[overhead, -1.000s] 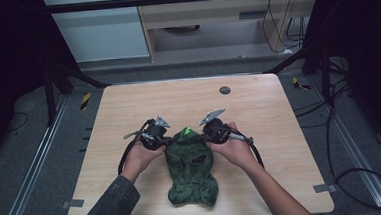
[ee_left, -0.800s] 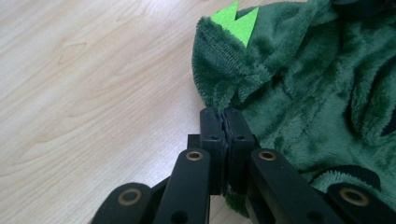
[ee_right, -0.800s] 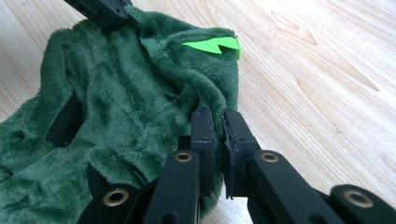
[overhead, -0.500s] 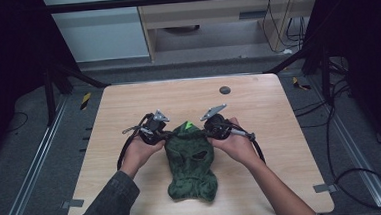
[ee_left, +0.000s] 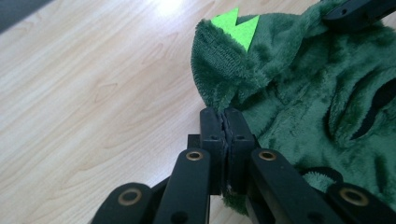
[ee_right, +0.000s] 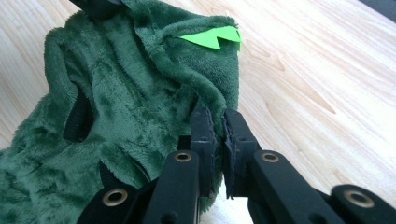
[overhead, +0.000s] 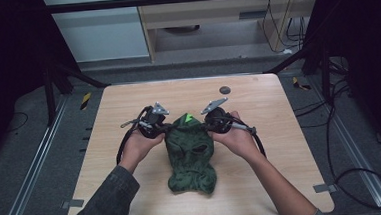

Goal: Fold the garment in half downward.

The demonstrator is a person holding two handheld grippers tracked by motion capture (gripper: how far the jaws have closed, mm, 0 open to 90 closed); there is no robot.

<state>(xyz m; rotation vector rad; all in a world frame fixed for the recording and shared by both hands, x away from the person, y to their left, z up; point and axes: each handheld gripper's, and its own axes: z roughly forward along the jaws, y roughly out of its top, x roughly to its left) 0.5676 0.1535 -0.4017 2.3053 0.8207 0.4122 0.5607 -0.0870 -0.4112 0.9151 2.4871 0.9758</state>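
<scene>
Wooden table (overhead: 128,101) (grey floor (overhead: 30,147) around) bears a green mask (overhead: 190,152).

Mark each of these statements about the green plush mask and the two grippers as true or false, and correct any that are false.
1. The green plush mask lies on the wooden table. True.
2. The left gripper hangs open above the mask. False: its jaws are shut on the mask's edge.
3. The right gripper grips the mask's edge near the bright green zigzag patch. True.
4. The mask is red with a yellow patch. False: it is dark green with a bright green patch.
5. A small dark round disc lies on the table beyond the mask. True.
6. Both grippers hold the end of the mask nearest the person. False: they hold the far end.
</scene>
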